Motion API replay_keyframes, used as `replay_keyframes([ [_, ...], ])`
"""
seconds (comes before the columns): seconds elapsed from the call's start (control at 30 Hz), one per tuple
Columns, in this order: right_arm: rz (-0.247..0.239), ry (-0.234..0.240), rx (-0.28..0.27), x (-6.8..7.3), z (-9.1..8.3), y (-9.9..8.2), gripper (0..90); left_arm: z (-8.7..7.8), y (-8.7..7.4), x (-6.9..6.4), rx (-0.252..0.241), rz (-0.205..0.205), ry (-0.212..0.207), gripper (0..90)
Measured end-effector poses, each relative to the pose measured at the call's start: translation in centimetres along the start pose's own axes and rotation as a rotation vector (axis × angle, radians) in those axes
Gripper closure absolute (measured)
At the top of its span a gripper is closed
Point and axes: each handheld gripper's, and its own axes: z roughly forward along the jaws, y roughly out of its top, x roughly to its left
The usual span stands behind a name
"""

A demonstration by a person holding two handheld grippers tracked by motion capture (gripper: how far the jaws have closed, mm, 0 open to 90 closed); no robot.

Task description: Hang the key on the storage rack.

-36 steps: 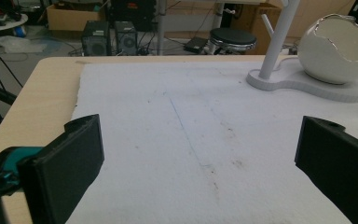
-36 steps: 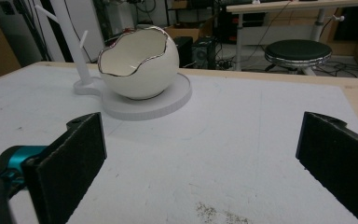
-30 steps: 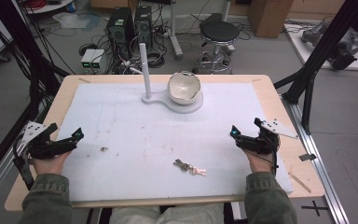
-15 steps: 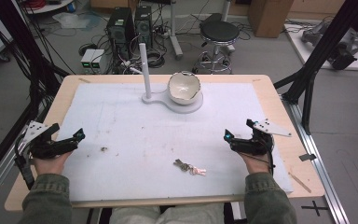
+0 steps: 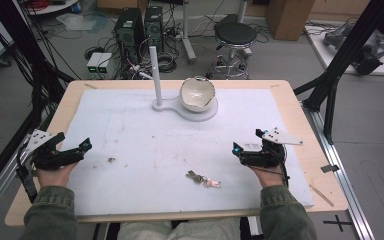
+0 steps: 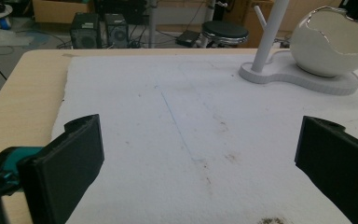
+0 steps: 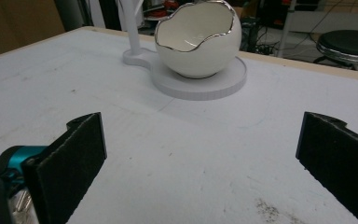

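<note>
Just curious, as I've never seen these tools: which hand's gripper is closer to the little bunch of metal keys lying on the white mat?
The right gripper. It sits just up and right of the bunch of metal keys; the left gripper is far off to their left, jaws open.

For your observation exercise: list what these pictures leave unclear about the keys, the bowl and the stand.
- Keys: high view, too small to count them or make out the pale tag.
- Bowl: right gripper view, its near wall hides the bottom inside.
- Stand's post: left gripper view, top cut off by the upper edge.
</note>
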Motion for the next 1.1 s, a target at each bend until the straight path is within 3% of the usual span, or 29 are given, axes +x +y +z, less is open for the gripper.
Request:
replay_keyframes([
  [0.43, -0.080, 0.049, 0.069, 2.0, 1.2, 0.1, 0.6, 0.1, 0.0, 0.1, 0.010, -0.003, -0.003, 1.7],
  [0.67, -0.141, 0.080, 0.133, 3.2, 2.1, -0.1, 0.6, 0.2, 0.0, 0.1, 0.010, -0.003, -0.004, 1.7],
  [1.1, -0.166, 0.119, 0.179, 4.2, 2.8, -0.3, 0.6, 0.2, 0.0, 0.1, 0.014, -0.001, -0.003, 1.7],
])
